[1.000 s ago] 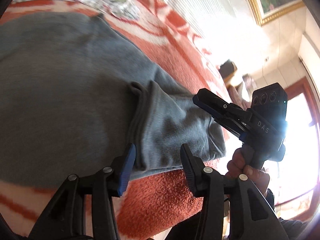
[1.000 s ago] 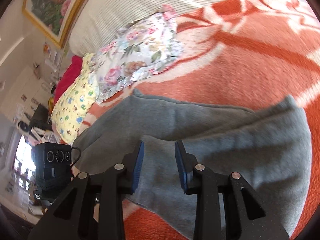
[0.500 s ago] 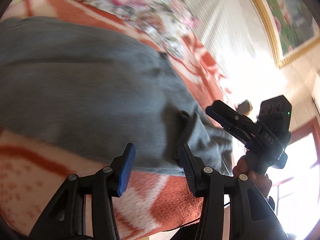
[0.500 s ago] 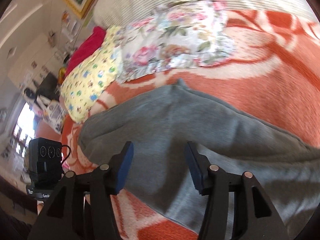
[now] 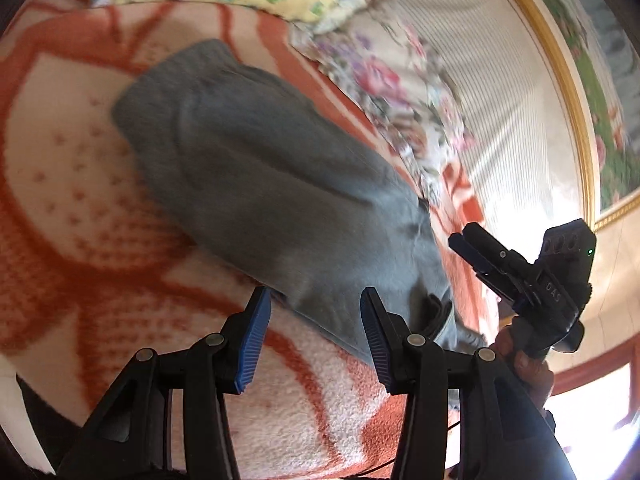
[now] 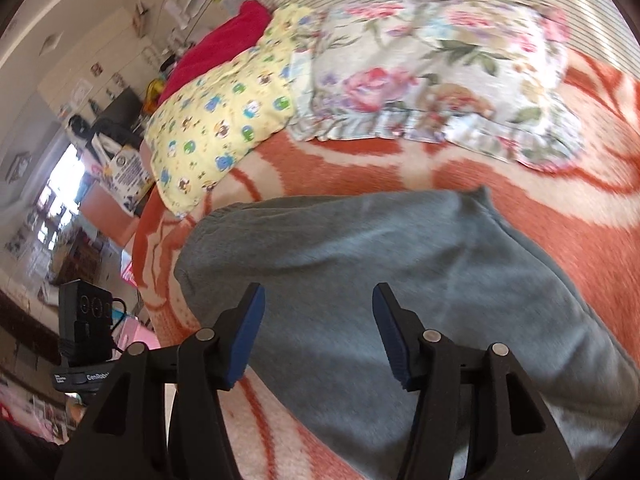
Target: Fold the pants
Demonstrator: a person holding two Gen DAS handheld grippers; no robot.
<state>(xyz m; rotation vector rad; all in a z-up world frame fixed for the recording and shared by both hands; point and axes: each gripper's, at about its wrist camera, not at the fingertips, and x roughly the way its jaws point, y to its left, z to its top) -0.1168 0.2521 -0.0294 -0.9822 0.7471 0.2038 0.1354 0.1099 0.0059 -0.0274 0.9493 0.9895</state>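
Observation:
The grey pants (image 5: 260, 184) lie flat on the orange and cream blanket (image 5: 64, 208), also in the right wrist view (image 6: 400, 280). My left gripper (image 5: 316, 320) is open and empty, above the near edge of the pants. My right gripper (image 6: 318, 320) is open and empty over the pants. It also shows in the left wrist view (image 5: 476, 252), to the right of the pants, with its jaws apart.
A yellow patterned pillow (image 6: 224, 112) and a floral pillow (image 6: 432, 76) lie at the head of the bed behind the pants. A red cloth (image 6: 216, 44) lies behind the yellow pillow. The left gripper's camera unit (image 6: 84, 320) shows at the bed's left edge.
Both grippers have swung along the pants toward the far rounded end and the pillows. My right gripper has opened wider. Nothing has been gripped.

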